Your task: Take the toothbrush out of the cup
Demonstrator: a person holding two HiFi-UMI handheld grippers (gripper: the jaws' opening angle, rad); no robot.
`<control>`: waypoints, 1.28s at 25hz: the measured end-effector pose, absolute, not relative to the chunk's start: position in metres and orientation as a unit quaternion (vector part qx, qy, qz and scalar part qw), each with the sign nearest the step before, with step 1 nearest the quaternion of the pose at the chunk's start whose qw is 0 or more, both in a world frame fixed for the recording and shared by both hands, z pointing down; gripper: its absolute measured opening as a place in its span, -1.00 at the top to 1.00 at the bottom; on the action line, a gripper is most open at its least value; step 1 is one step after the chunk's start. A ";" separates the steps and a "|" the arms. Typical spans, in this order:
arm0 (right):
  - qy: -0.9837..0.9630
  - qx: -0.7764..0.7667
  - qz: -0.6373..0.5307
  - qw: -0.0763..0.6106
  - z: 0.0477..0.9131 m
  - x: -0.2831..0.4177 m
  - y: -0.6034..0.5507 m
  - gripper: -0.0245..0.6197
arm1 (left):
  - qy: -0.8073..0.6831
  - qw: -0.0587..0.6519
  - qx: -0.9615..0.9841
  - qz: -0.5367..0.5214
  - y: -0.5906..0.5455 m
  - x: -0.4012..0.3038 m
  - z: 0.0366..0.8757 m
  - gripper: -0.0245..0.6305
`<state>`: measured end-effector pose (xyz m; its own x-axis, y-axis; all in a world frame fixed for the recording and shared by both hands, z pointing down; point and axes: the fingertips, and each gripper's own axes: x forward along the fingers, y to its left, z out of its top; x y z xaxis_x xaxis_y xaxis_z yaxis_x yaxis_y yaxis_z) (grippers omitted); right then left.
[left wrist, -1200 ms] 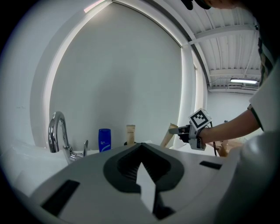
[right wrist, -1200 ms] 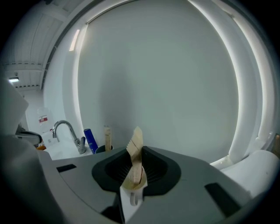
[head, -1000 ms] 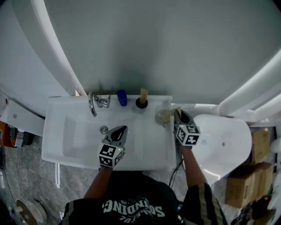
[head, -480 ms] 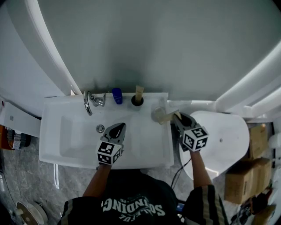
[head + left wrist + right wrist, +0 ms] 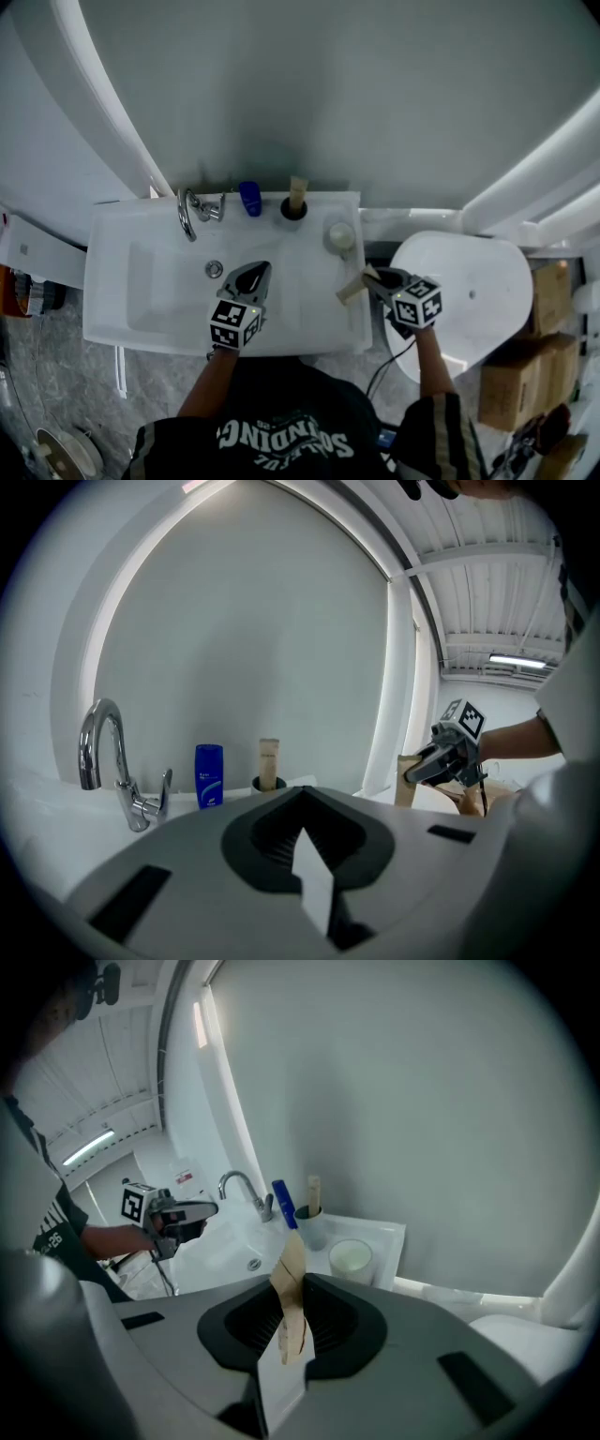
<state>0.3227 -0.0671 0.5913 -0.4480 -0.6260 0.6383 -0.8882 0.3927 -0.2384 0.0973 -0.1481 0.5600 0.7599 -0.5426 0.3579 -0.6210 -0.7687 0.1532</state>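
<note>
A pale translucent cup [image 5: 340,234] stands on the sink's back right corner, also visible in the right gripper view [image 5: 350,1258]. The toothbrush, in a flat tan paper wrapper [image 5: 352,287], is outside the cup, over the sink's right rim. My right gripper [image 5: 375,279] is shut on its end; the wrapper [image 5: 292,1293] stands up between the jaws. The left gripper view shows that gripper [image 5: 436,761] holding it in the air. Over the basin, my left gripper [image 5: 251,278] hangs shut with nothing in it.
A chrome faucet [image 5: 187,214], a blue bottle [image 5: 249,199] and a dark cup with a tan packet [image 5: 295,204] line the back of the white sink [image 5: 122,309]. A white toilet lid [image 5: 478,300] lies to the right, cardboard boxes [image 5: 553,309] beyond it.
The right gripper drew the tan-wrapped toothbrush out of the pale cup and carried it toward the sink's front right. The left gripper stayed over the basin.
</note>
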 end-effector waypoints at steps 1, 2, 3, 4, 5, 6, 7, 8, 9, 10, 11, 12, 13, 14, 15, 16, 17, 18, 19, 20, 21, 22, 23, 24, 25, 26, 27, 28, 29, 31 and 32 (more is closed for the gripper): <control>-0.804 0.459 0.293 0.238 0.595 0.320 -0.062 0.75 | -0.313 0.133 0.928 0.149 -0.148 0.097 0.561 0.93; -0.805 0.447 0.302 0.245 0.599 0.319 -0.058 0.75 | -0.313 0.134 0.928 0.150 -0.147 0.097 0.561 0.93; -0.806 0.436 0.311 0.251 0.603 0.318 -0.054 0.75 | -0.313 0.134 0.928 0.151 -0.147 0.097 0.562 0.93; -0.807 0.424 0.322 0.256 0.606 0.317 -0.051 0.75 | -0.313 0.135 0.928 0.152 -0.147 0.097 0.563 0.93; -0.807 0.411 0.333 0.260 0.609 0.314 -0.048 0.75 | -0.312 0.136 0.928 0.153 -0.147 0.097 0.563 0.93; -0.808 0.398 0.345 0.265 0.611 0.311 -0.046 0.75 | -0.312 0.137 0.928 0.153 -0.147 0.097 0.563 0.93; -0.807 0.385 0.356 0.272 0.615 0.309 -0.042 0.75 | -0.312 0.138 0.927 0.153 -0.147 0.097 0.564 0.93; -0.805 0.372 0.366 0.281 0.621 0.307 -0.039 0.75 | -0.312 0.139 0.927 0.154 -0.146 0.096 0.564 0.93; -0.803 0.361 0.373 0.292 0.626 0.306 -0.036 0.75 | -0.312 0.141 0.927 0.155 -0.146 0.096 0.566 0.93; -0.802 0.351 0.378 0.302 0.631 0.304 -0.034 0.75 | -0.312 0.142 0.926 0.157 -0.145 0.095 0.567 0.93; -0.800 0.342 0.382 0.311 0.636 0.302 -0.033 0.75 | -0.313 0.143 0.925 0.158 -0.144 0.094 0.568 0.93; -0.799 0.335 0.385 0.319 0.641 0.301 -0.033 0.75 | -0.314 0.144 0.925 0.159 -0.144 0.093 0.569 0.93; -0.798 0.330 0.387 0.325 0.647 0.300 -0.033 0.75 | -0.316 0.144 0.924 0.160 -0.143 0.092 0.569 0.93; -0.796 0.328 0.388 0.330 0.653 0.299 -0.034 0.75 | -0.317 0.145 0.924 0.160 -0.143 0.090 0.569 0.93; -0.794 0.329 0.388 0.332 0.658 0.299 -0.035 0.75 | -0.319 0.145 0.923 0.160 -0.144 0.089 0.569 0.93; -0.794 0.332 0.388 0.330 0.662 0.300 -0.037 0.75 | -0.320 0.145 0.922 0.160 -0.144 0.087 0.569 0.93; -0.794 0.337 0.388 0.324 0.666 0.301 -0.040 0.75 | -0.322 0.145 0.922 0.160 -0.145 0.086 0.569 0.93; -0.794 0.343 0.388 0.317 0.668 0.301 -0.044 0.75 | -0.324 0.146 0.921 0.160 -0.146 0.084 0.569 0.93; -0.794 0.351 0.387 0.310 0.670 0.302 -0.047 0.75 | -0.327 0.147 0.920 0.161 -0.147 0.082 0.570 0.93; -0.793 0.360 0.385 0.305 0.672 0.304 -0.051 0.75 | -0.329 0.147 0.919 0.161 -0.147 0.080 0.570 0.93; -0.792 0.370 0.381 0.301 0.673 0.306 -0.054 0.75 | -0.331 0.149 0.918 0.161 -0.147 0.079 0.571 0.93; -0.791 0.379 0.377 0.296 0.675 0.307 -0.057 0.75 | -0.333 0.150 0.917 0.162 -0.146 0.077 0.572 0.93; -0.790 0.388 0.373 0.293 0.678 0.308 -0.059 0.75 | -0.335 0.152 0.916 0.163 -0.146 0.076 0.573 0.93; -0.789 0.396 0.370 0.290 0.680 0.309 -0.061 0.75 | -0.336 0.153 0.915 0.164 -0.145 0.074 0.574 0.93; -0.787 0.405 0.365 0.289 0.684 0.311 -0.064 0.74 | -0.337 0.154 0.914 0.165 -0.145 0.073 0.575 0.93; -0.784 0.414 0.361 0.289 0.688 0.313 -0.066 0.73 | -0.338 0.155 0.914 0.165 -0.145 0.073 0.576 0.93; -0.781 0.421 0.358 0.291 0.693 0.315 -0.069 0.72 | -0.338 0.155 0.913 0.165 -0.145 0.072 0.576 0.93; -0.778 0.427 0.356 0.293 0.699 0.316 -0.071 0.71 | -0.338 0.156 0.913 0.165 -0.146 0.072 0.577 0.93; -0.775 0.431 0.356 0.294 0.703 0.316 -0.072 0.71 | -0.339 0.156 0.913 0.165 -0.146 0.072 0.577 0.93; -0.770 0.439 0.360 0.292 0.711 0.315 -0.075 0.70 | -0.340 0.155 0.913 0.166 -0.146 0.070 0.576 0.93; -0.767 0.443 0.363 0.291 0.716 0.315 -0.076 0.70 | -0.340 0.156 0.912 0.167 -0.146 0.069 0.576 0.93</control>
<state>0.3150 -0.0765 0.7159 -0.4391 -0.4678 0.7671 -0.8898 0.3443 -0.2994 0.0691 -0.1456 0.5764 0.7127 -0.5690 0.4102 -0.6729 -0.7198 0.1706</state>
